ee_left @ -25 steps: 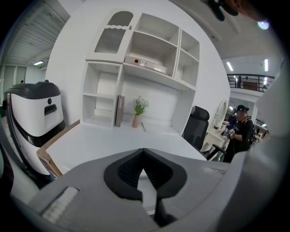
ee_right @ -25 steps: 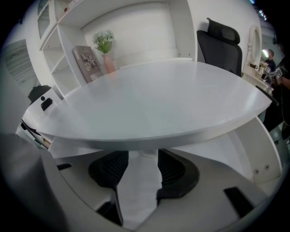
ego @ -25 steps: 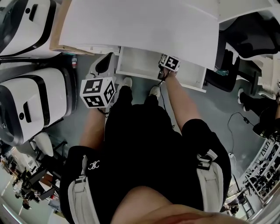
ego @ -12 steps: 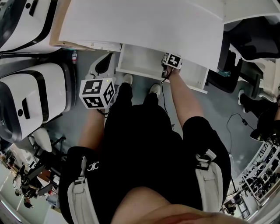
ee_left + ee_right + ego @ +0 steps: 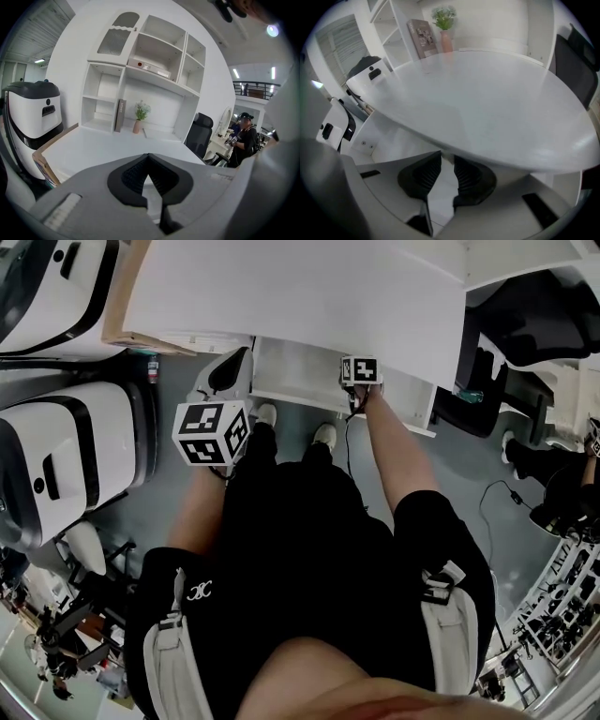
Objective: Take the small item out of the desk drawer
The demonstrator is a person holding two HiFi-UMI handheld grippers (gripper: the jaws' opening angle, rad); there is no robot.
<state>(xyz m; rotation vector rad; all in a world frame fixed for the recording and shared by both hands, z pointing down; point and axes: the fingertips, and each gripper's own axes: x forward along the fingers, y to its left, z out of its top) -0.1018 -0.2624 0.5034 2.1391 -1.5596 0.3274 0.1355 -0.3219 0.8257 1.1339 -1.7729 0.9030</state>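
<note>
Right gripper view, lower centre: right gripper (image 5: 444,157), black ribbed pads a narrow gap apart. Jaws just closing in, gripping nothing, only pale floor of the white drawer (image 5: 295,371) showing between them. Tucked under the front edge of the white desktop (image 5: 487,103). At frame top, a potted plant (image 5: 444,21) beside a book (image 5: 423,33).

Left gripper view, lower centre: left gripper (image 5: 149,157), clenched tip to tip on nothing, looking over the desktop toward white shelves (image 5: 140,70).

Head view, upper centre: drawer pulled out, right forearm reaching into it, left gripper just beside its left end. Small item not made out in any view.
</note>
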